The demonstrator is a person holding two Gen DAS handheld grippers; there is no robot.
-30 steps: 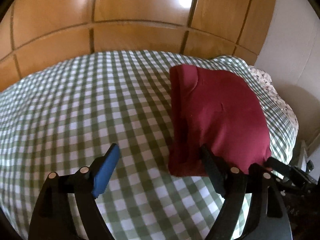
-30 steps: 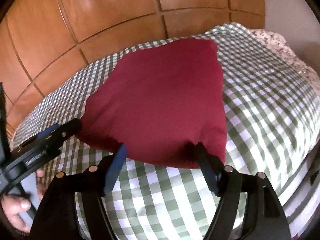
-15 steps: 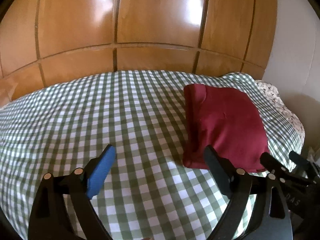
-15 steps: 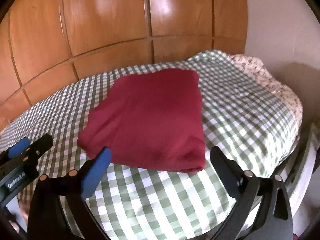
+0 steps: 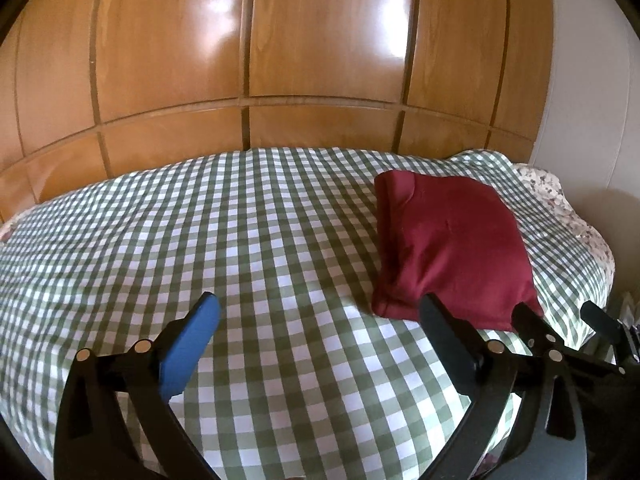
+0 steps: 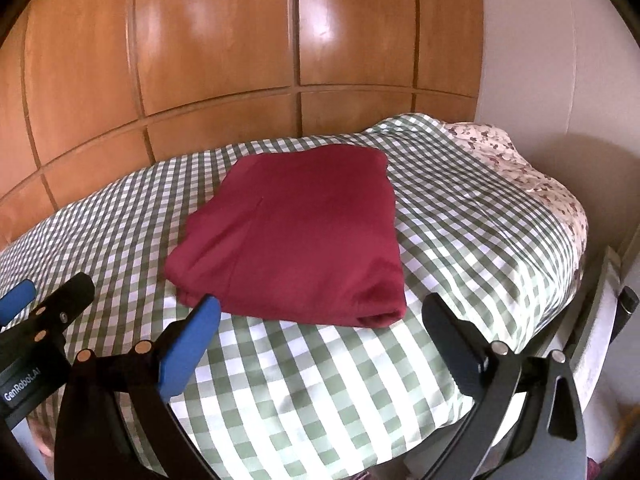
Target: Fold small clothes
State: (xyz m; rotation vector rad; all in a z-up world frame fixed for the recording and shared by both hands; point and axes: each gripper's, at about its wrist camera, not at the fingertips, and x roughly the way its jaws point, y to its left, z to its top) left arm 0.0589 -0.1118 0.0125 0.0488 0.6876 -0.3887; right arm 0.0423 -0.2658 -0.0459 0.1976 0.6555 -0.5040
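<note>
A bed covered by a green-and-white checked sheet (image 5: 248,248) fills the lower half of both wrist views. Behind it rises a wall of glossy wooden panels (image 5: 320,40), divided by dark vertical and horizontal seams, with bright patches of reflected light on the upper panels. At the right, a plain white wall (image 6: 528,40) adjoins the wood. A floral-printed fabric (image 6: 500,148) shows at the far right corner of the bed, beyond the edge of the checked sheet.
</note>
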